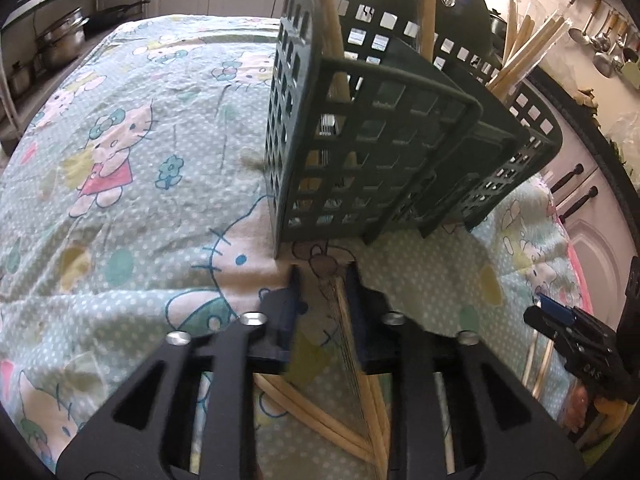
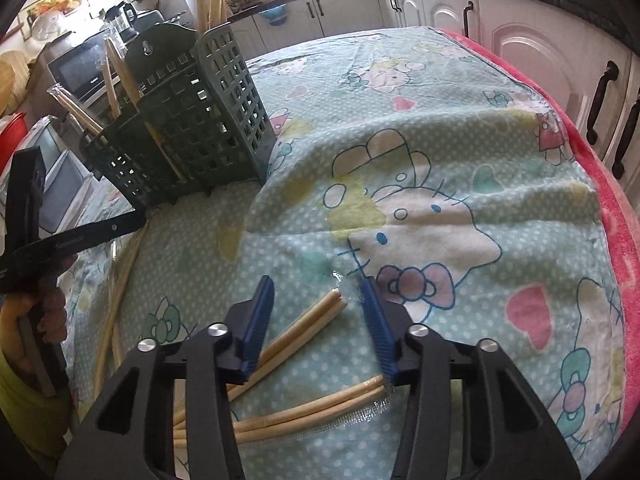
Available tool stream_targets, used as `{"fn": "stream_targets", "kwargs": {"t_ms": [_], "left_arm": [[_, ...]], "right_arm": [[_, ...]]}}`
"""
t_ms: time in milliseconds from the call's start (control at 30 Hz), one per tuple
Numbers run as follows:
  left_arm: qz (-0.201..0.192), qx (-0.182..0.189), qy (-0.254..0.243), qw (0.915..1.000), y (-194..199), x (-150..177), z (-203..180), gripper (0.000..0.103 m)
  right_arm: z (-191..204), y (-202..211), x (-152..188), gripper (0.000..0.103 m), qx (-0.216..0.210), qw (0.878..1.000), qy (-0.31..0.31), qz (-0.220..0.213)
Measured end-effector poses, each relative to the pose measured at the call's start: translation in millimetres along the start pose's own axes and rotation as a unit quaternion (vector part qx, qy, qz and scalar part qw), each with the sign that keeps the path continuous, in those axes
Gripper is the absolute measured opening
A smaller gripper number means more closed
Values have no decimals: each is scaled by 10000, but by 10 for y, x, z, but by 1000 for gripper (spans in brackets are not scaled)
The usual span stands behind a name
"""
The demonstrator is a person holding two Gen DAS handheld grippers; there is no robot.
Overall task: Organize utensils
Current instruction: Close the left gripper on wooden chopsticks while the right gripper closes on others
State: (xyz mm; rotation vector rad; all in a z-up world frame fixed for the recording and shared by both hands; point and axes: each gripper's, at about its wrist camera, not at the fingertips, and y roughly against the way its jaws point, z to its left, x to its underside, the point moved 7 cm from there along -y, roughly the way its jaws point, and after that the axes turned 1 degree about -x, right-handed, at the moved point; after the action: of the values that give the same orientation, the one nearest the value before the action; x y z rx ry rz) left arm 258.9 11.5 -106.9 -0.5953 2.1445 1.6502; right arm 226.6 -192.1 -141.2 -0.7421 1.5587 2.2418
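Observation:
A dark green plastic utensil caddy (image 1: pixel 384 148) stands on the patterned cloth and holds several wooden chopsticks upright; it also shows in the right wrist view (image 2: pixel 188 120). My left gripper (image 1: pixel 323 280) is open just in front of the caddy, its fingers astride a plastic-wrapped chopstick pair (image 1: pixel 356 344) lying on the cloth. My right gripper (image 2: pixel 318 292) is open low over another wrapped chopstick pair (image 2: pixel 308 320). More wrapped chopsticks (image 2: pixel 312 408) lie below it. Another pair (image 2: pixel 120 292) lies at the left by the left gripper.
The table is covered with a Hello Kitty cloth (image 2: pixel 440 160) over a pink blanket (image 2: pixel 616 208). Kitchen cabinets (image 2: pixel 560 52) stand to the right. Pots (image 1: pixel 60 44) sit on a low shelf. Ladles (image 1: pixel 604 40) hang on the wall. The right gripper shows at the left wrist view's edge (image 1: pixel 576 340).

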Motion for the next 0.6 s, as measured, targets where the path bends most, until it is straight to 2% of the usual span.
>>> {"fn": "stream_targets", "kwargs": {"t_ms": [33, 133, 200, 233, 367, 433, 600], "left_arm": [[12, 17, 9, 10000, 6, 19, 10, 23], [39, -21, -61, 10000, -11, 52, -1, 24], [59, -88, -151, 9998, -54, 64, -48, 23], [52, -142, -222, 9996, -68, 66, -69, 17], [32, -253, -325, 9991, -109, 54, -125, 11], [23, -261, -309, 9992, -123, 40, -138, 5], [-88, -152, -164, 9997, 4, 3, -77, 3]], "right_arm": [[4, -6, 1, 31, 20, 10000, 21, 10], [12, -12, -12, 24, -64, 10000, -25, -32], [23, -9, -28, 22, -125, 9999, -54, -76], [30, -5, -41, 21, -158, 9998, -72, -106], [72, 36, -95, 19, -292, 9993, -86, -228], [108, 62, -129, 18, -357, 9989, -92, -297], [203, 139, -228, 17, -541, 9975, -81, -452]]}}
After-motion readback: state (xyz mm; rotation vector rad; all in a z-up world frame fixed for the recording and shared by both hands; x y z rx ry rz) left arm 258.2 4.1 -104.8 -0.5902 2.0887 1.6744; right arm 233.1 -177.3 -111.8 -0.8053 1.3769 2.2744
